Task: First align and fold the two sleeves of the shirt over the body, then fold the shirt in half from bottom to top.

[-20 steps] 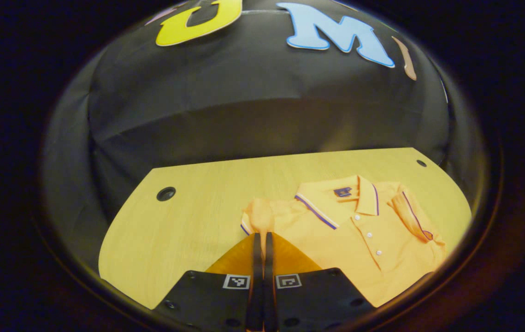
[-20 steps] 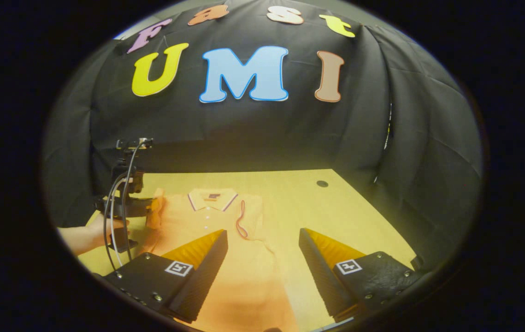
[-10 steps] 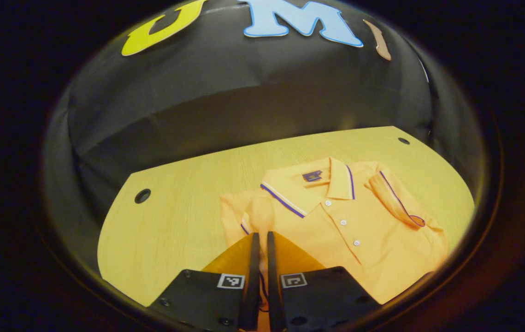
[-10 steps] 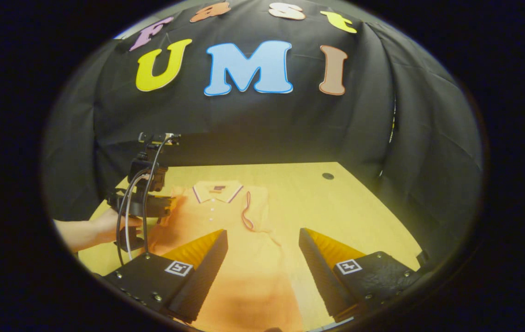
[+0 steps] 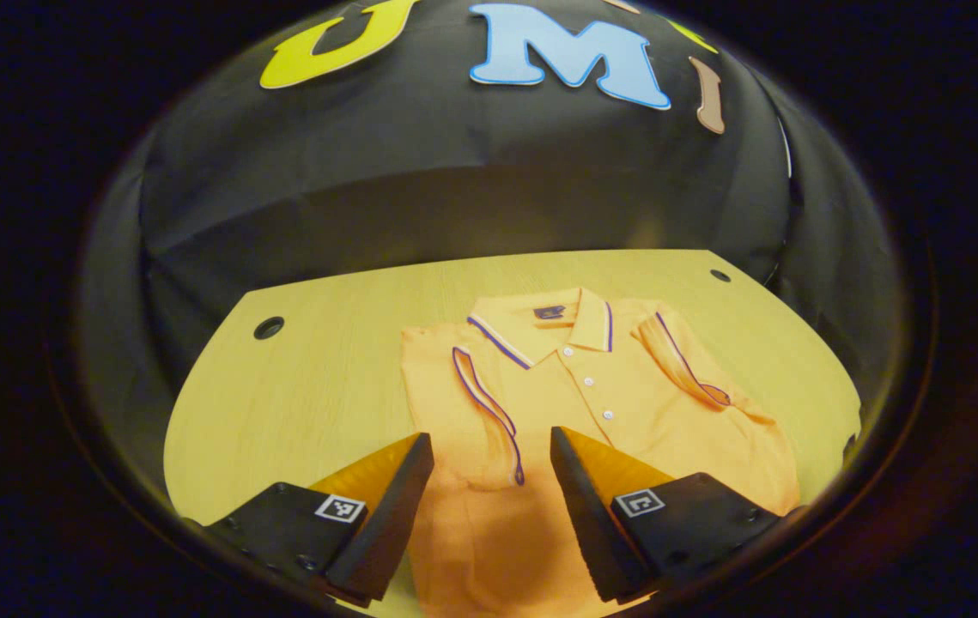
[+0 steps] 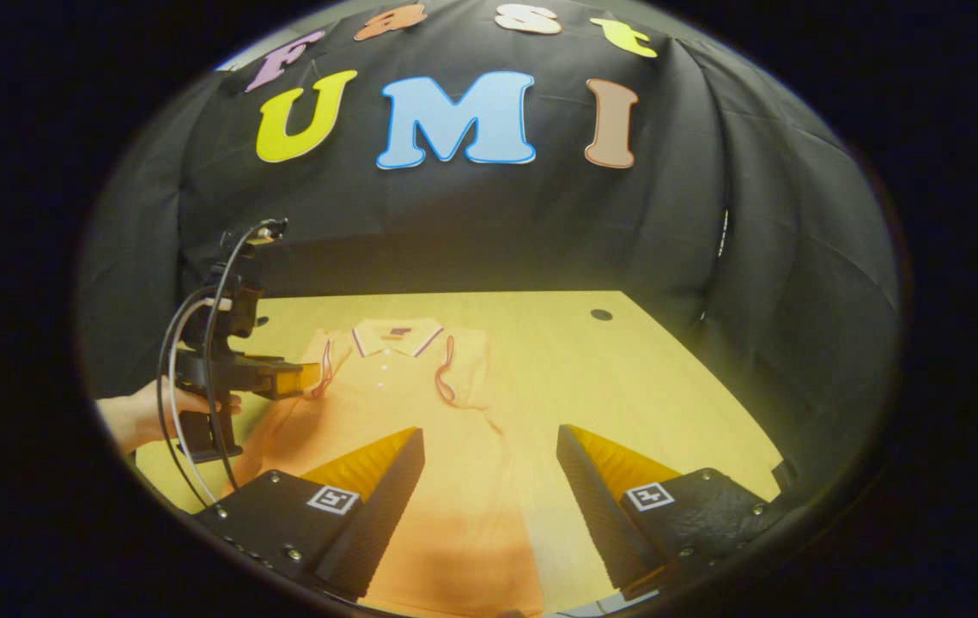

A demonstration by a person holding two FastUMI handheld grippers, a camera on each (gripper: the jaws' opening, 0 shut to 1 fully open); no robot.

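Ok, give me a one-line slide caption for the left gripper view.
Left gripper, jaws open, over an orange polo shirt with both sleeves folded onto its body.

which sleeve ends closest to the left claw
The sleeve left of the buttons: its cuff reaches down between the open left claw. The other sleeve lies off toward the right.

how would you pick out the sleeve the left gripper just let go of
On the wooden table lies an orange polo shirt, collar toward the black cloth wall. The sleeve is folded over the body just ahead of the open left gripper. Unlike the other sleeve, it lies left of the buttons in the left gripper view.
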